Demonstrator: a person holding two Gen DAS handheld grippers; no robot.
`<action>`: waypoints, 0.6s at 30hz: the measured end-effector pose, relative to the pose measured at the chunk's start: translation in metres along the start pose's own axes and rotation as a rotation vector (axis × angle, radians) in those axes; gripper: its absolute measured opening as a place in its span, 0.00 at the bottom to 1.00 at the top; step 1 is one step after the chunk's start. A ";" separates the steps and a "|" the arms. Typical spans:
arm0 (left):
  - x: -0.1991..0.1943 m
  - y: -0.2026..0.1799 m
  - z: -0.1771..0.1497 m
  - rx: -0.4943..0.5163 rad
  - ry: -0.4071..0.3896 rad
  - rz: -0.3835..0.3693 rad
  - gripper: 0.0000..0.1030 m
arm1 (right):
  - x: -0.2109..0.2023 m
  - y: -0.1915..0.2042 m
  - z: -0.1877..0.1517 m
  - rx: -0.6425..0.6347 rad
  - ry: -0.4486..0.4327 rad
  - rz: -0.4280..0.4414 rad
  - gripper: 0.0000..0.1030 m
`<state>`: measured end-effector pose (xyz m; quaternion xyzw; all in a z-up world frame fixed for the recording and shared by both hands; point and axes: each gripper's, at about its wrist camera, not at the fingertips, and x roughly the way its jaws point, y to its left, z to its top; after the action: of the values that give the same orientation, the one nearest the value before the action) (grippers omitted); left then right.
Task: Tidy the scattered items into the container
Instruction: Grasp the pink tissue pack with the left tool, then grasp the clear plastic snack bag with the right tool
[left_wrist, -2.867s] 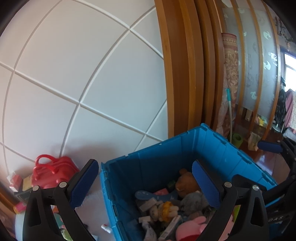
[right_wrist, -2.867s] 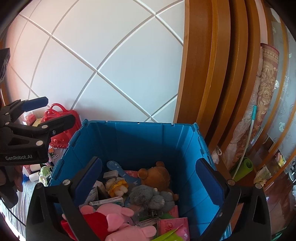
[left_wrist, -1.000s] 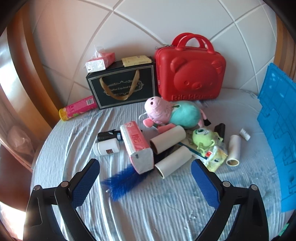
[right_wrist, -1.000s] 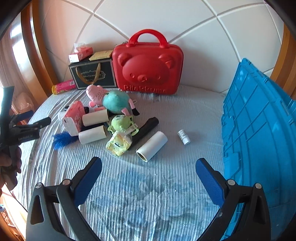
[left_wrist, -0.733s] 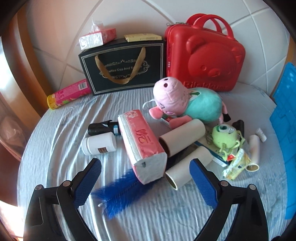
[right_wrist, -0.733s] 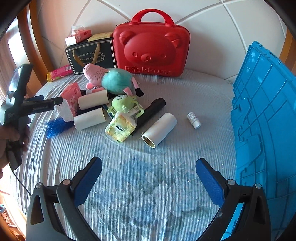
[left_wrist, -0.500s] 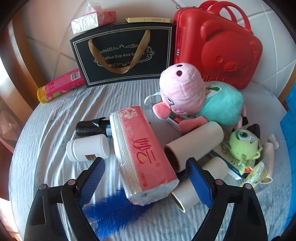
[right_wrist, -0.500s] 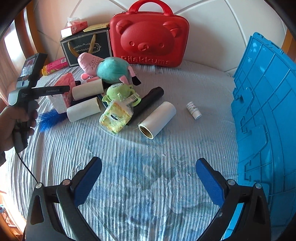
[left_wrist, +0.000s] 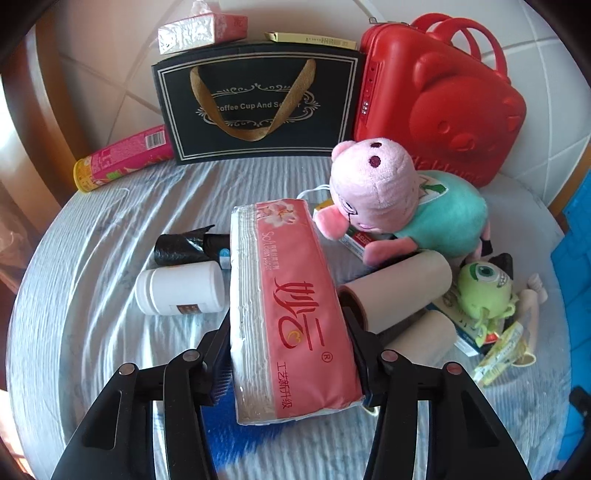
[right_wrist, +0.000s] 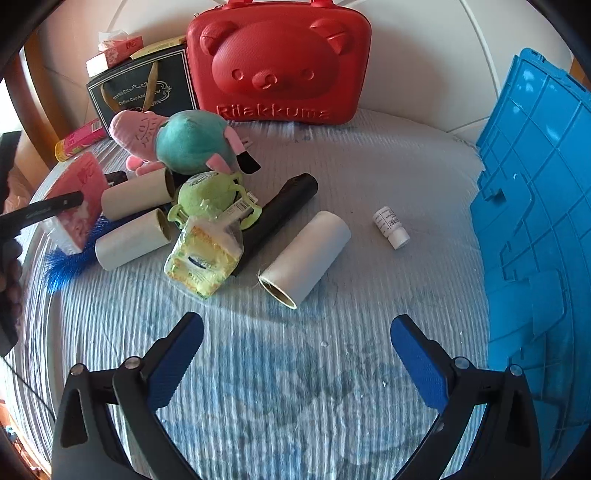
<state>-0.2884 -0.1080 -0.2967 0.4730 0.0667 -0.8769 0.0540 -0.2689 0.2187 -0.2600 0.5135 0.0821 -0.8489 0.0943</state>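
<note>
A pink tissue pack (left_wrist: 291, 306) lies lengthwise between the jaws of my left gripper (left_wrist: 288, 332). The jaws are closing and the pads touch both long sides of the pack. In the right wrist view the same pack (right_wrist: 79, 192) sits at the far left with one finger of the left gripper across it. My right gripper (right_wrist: 295, 343) hangs open over bare sheet, just short of a white roll (right_wrist: 304, 254). Around lie a pig plush (left_wrist: 388, 195), a green monster toy (left_wrist: 484, 288), cardboard rolls (left_wrist: 399, 291) and a white bottle (left_wrist: 181, 291). The blue crate (right_wrist: 535, 221) stands at the right.
A red bear case (left_wrist: 443, 96) and a black gift bag (left_wrist: 258, 107) lean on the padded wall behind the pile. A pink can (left_wrist: 122, 158) lies at the back left. A black tube (right_wrist: 280, 214), a yellow packet (right_wrist: 203, 254) and a small bottle (right_wrist: 391, 227) lie near the right gripper.
The left gripper came down over the tissue pack and its jaws narrowed onto the pack's sides. The right gripper sank closer to the sheet, still wide open.
</note>
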 end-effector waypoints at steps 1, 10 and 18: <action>-0.005 0.002 -0.003 -0.001 -0.007 0.000 0.49 | 0.003 0.003 0.004 -0.002 -0.007 0.006 1.00; -0.045 0.025 -0.026 -0.027 -0.042 0.014 0.49 | 0.042 0.059 0.030 -0.095 -0.048 0.103 1.00; -0.076 0.037 -0.038 0.001 -0.071 0.030 0.49 | 0.086 0.078 0.036 -0.112 -0.013 0.091 1.00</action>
<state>-0.2095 -0.1354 -0.2562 0.4425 0.0570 -0.8922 0.0693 -0.3198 0.1281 -0.3236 0.5051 0.1055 -0.8412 0.1619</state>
